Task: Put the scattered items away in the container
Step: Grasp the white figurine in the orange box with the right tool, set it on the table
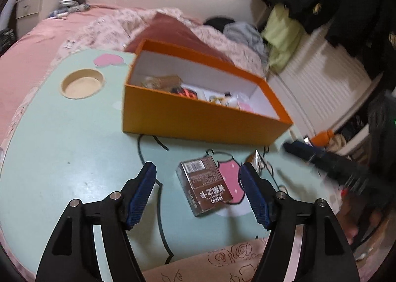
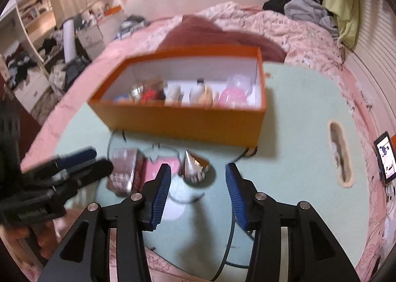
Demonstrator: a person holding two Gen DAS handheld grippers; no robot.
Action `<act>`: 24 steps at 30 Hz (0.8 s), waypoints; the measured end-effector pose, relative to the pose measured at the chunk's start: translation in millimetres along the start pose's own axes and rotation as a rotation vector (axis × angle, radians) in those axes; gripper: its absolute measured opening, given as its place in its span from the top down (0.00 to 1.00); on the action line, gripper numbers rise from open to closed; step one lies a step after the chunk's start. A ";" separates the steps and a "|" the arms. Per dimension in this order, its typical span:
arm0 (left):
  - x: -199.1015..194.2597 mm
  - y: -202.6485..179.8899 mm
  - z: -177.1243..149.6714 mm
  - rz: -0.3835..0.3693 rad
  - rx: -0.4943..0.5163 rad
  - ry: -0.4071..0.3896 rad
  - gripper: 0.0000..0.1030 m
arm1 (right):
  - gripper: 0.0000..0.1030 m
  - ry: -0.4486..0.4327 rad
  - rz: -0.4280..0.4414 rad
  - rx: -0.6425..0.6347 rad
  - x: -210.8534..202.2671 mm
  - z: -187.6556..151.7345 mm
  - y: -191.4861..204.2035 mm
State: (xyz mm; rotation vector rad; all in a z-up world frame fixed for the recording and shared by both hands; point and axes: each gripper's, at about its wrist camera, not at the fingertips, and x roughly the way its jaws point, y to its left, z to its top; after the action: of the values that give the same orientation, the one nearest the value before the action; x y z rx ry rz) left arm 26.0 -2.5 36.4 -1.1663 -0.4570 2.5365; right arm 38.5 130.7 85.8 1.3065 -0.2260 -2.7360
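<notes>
The brown packet [image 1: 204,185] lies between the wide-open left tool [image 1: 198,195], long axis toward the orange box [image 1: 198,118]; right tool [image 2: 198,195], also wide, faces the foil cone [image 2: 194,165].

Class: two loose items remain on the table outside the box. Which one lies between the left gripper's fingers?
The brown carton, lying flat between the open left gripper fingers. The silver packet sits ahead of the right gripper.
</notes>
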 end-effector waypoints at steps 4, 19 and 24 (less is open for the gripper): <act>-5.3 1.6 -6.9 0.034 -0.010 -0.035 0.31 | 0.56 -0.023 0.080 0.036 -16.8 58.8 -1.3; -5.2 7.8 -10.7 0.015 -0.041 -0.024 0.31 | 0.72 0.442 -0.039 -0.013 135.7 126.9 1.8; -5.1 7.1 -10.9 0.008 -0.035 -0.022 0.31 | 0.63 0.479 -0.093 -0.082 138.2 128.1 9.0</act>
State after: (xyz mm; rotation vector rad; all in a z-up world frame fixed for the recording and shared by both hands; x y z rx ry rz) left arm 36.5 -9.2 30.2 -1.1560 -0.5055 2.5599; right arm -147.7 112.0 61.4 1.9291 -0.0108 -2.3705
